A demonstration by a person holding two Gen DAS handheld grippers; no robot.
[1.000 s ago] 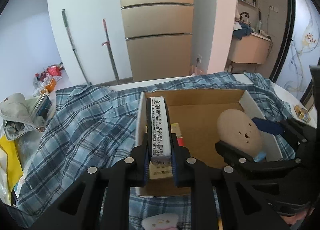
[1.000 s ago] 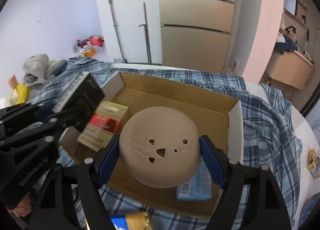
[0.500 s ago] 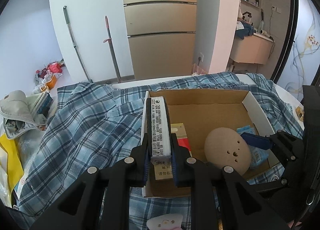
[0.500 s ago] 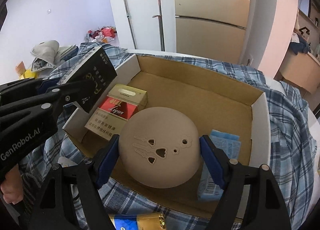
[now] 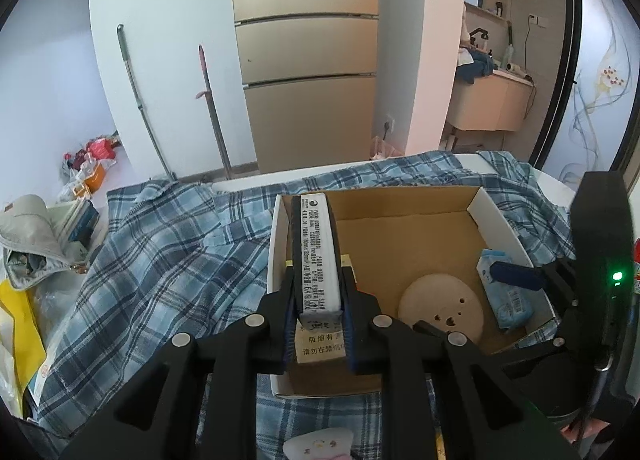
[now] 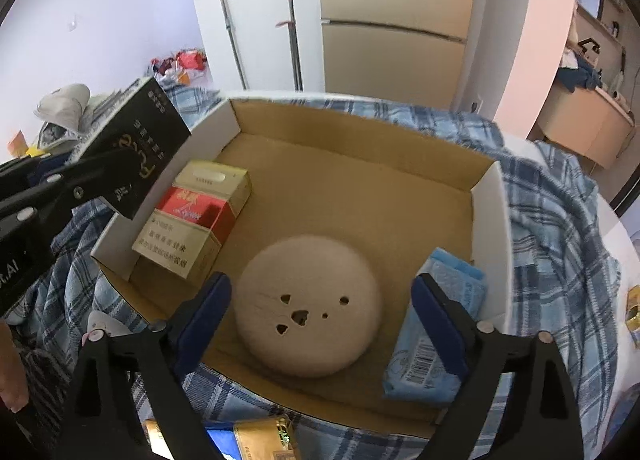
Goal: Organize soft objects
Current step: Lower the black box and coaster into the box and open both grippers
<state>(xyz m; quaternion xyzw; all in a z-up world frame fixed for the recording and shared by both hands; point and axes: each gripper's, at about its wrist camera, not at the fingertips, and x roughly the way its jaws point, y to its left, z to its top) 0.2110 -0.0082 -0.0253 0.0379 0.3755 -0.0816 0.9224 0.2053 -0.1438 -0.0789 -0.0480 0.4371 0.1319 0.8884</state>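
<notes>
An open cardboard box [image 6: 486,196] sits on a blue plaid cloth. A round beige cushion [image 6: 306,304] lies on the box floor, also in the left wrist view [image 5: 440,310]. My right gripper [image 6: 320,312] is open, its blue pads either side of the cushion and apart from it. My left gripper [image 5: 316,300] is shut on a black and white pack [image 5: 316,252], held over the box's left wall; the pack shows black in the right wrist view [image 6: 136,140]. A red and gold carton [image 6: 192,220] and a blue tissue pack [image 6: 436,336] lie in the box.
The plaid cloth [image 5: 152,244] covers the table. A small white plush [image 5: 318,444] and gold packets [image 6: 264,440] lie in front of the box. Bags and clutter [image 5: 36,244] sit at far left. A fridge [image 5: 308,60] stands behind.
My right gripper lowered the beige cushion into the box and opened, letting it go on the box floor. My left gripper kept its hold on the pack.
</notes>
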